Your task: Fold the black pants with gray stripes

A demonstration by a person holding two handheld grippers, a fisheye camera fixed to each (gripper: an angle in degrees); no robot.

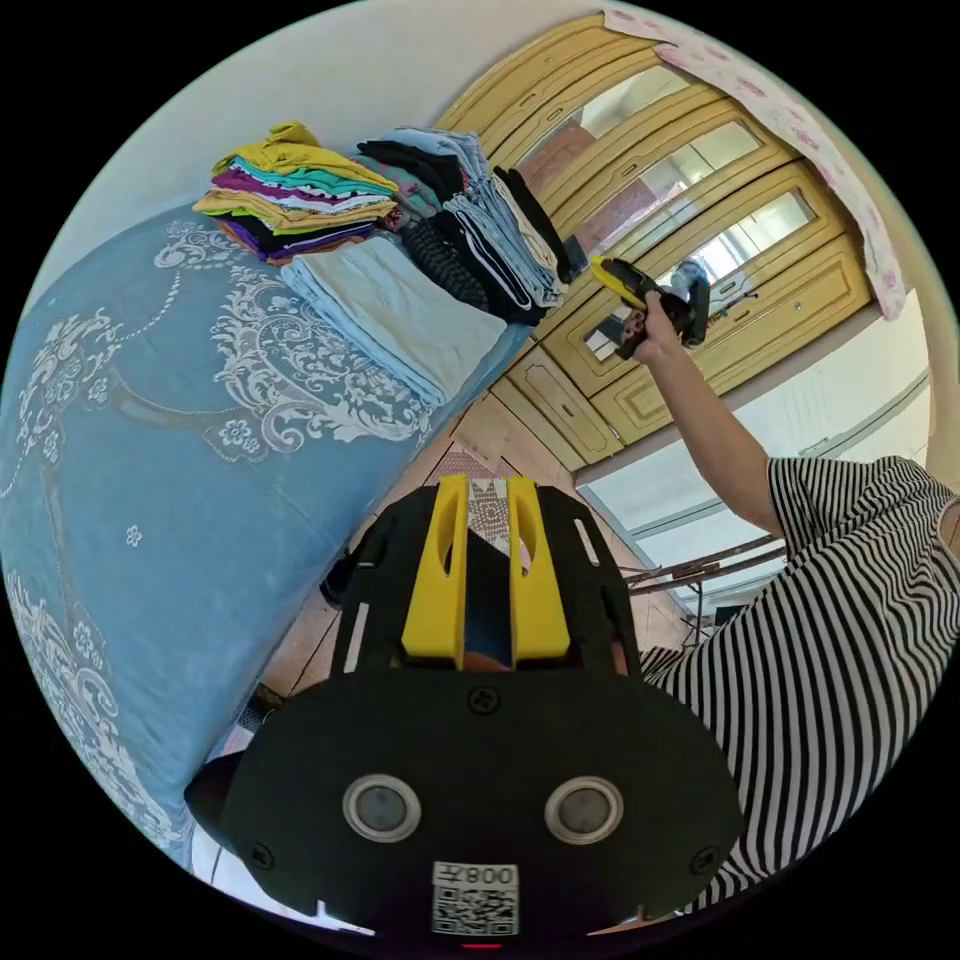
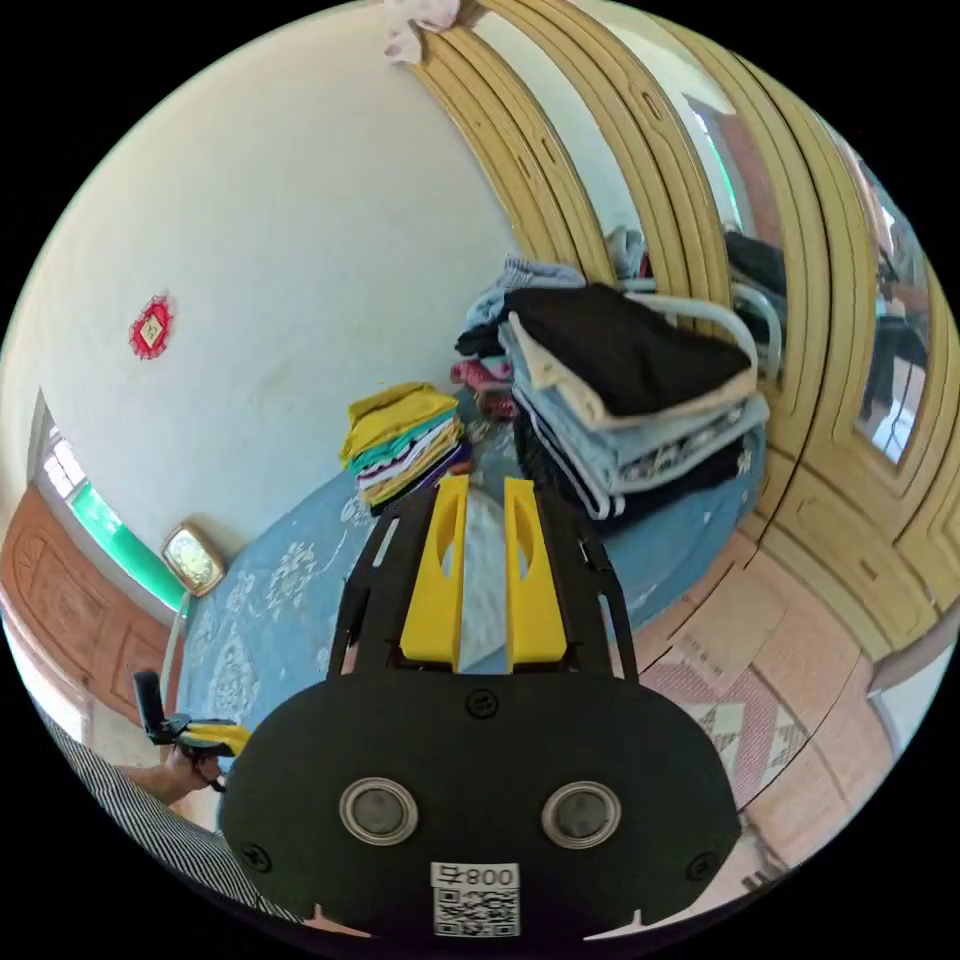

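Note:
Folded clothes lie in two stacks at the far end of a bed with a blue patterned cover (image 1: 150, 420). In the taller stack a black garment with pale side stripes (image 1: 492, 262) lies folded among jeans; it also shows low in that stack (image 2: 570, 478). My left gripper (image 1: 488, 488) hovers off the bed's edge above the floor, its jaws a narrow gap apart with nothing between them. My right gripper (image 2: 485, 485) points at the stacks from a distance, jaws likewise slightly apart and holding nothing. A hand holds the right gripper (image 1: 612, 278) raised before the wardrobe.
A colourful stack of folded shirts (image 1: 290, 190) sits beside the jeans stack. A wooden wardrobe with mirrored doors (image 1: 700, 200) stands close to the bed's end. A tiled floor with a patterned rug (image 2: 740, 720) lies below. A person in a striped shirt (image 1: 850, 620) stands beside the bed.

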